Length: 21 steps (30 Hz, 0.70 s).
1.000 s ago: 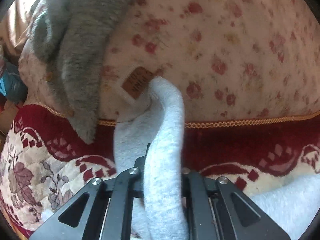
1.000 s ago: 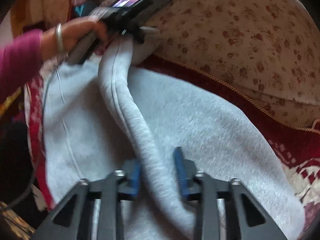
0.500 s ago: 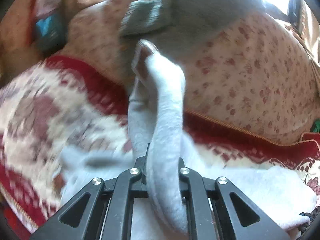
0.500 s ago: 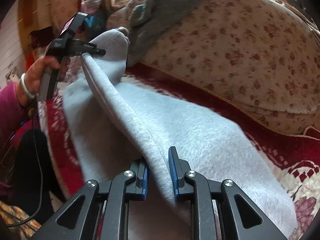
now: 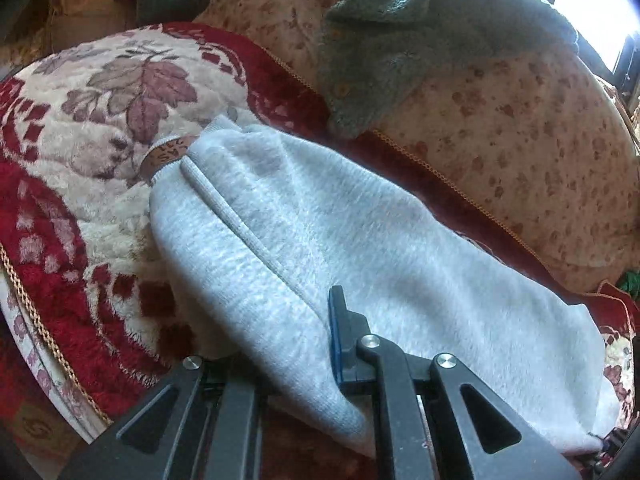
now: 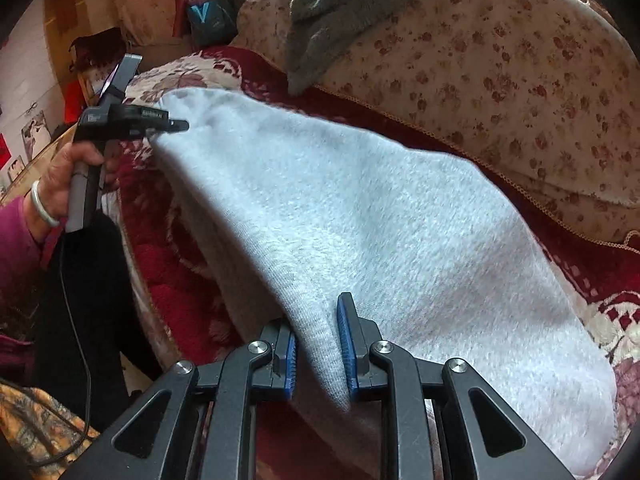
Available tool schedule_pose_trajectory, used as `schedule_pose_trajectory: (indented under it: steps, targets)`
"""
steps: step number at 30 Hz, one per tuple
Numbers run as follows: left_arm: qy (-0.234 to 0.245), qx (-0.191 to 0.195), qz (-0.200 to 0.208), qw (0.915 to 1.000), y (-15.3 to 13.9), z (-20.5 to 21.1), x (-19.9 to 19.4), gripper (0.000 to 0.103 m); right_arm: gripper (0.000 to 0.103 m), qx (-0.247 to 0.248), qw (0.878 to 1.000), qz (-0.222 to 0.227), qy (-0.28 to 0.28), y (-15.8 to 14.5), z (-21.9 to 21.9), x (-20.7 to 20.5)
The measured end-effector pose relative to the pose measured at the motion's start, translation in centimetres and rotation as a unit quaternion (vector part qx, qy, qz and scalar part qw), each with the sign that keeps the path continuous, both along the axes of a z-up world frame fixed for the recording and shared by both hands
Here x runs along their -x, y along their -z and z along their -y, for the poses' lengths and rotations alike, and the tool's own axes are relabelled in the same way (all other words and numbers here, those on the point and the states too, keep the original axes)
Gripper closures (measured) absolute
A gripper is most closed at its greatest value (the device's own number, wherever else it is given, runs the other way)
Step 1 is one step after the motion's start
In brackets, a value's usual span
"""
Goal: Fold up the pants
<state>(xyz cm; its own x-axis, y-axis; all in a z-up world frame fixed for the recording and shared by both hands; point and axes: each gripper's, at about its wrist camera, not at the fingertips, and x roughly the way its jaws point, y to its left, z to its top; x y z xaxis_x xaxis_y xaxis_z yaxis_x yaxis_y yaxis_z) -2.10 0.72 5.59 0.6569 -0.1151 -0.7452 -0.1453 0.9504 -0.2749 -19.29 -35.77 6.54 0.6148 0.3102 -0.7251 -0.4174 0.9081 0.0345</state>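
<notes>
Light grey fleece pants (image 5: 360,240) lie folded across a red and cream floral blanket (image 5: 80,128). A brown label (image 5: 168,154) shows at their far end. My left gripper (image 5: 280,340) has its jaws apart around the near fold of the pants; its left finger is hidden under the cloth. In the right wrist view the pants (image 6: 380,220) spread flat, and the left gripper (image 6: 176,125) sits at their far corner. My right gripper (image 6: 316,344) has its jaws apart with the pants' edge between the blue pads (image 6: 347,344), loosely.
A floral cushion (image 5: 540,128) lies behind the pants, with a dark grey knitted garment (image 5: 420,32) draped over it. The person's hand in a magenta sleeve (image 6: 20,240) holds the left gripper. A cable (image 6: 76,320) hangs at the left.
The pants were lifted and held taut between both grippers; now they lie laid down flat on the blanket. Both grippers' jaws have opened from a tight grip on the cloth.
</notes>
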Motion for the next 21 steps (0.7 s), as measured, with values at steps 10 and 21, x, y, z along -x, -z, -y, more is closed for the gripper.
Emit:
schedule_pose_trajectory:
  steps: [10,21]
  targets:
    - [-0.043,-0.060,0.006,0.9973,-1.0,0.0,2.5,0.033,0.032,-0.004,1.000,-0.014,0.021,2.0,0.3,0.0]
    - [0.125,-0.075,0.106,0.9836,-6.4,11.7,10.3,0.020,0.011,-0.158,0.973,-0.033,0.162,-0.6,13.8,7.6]
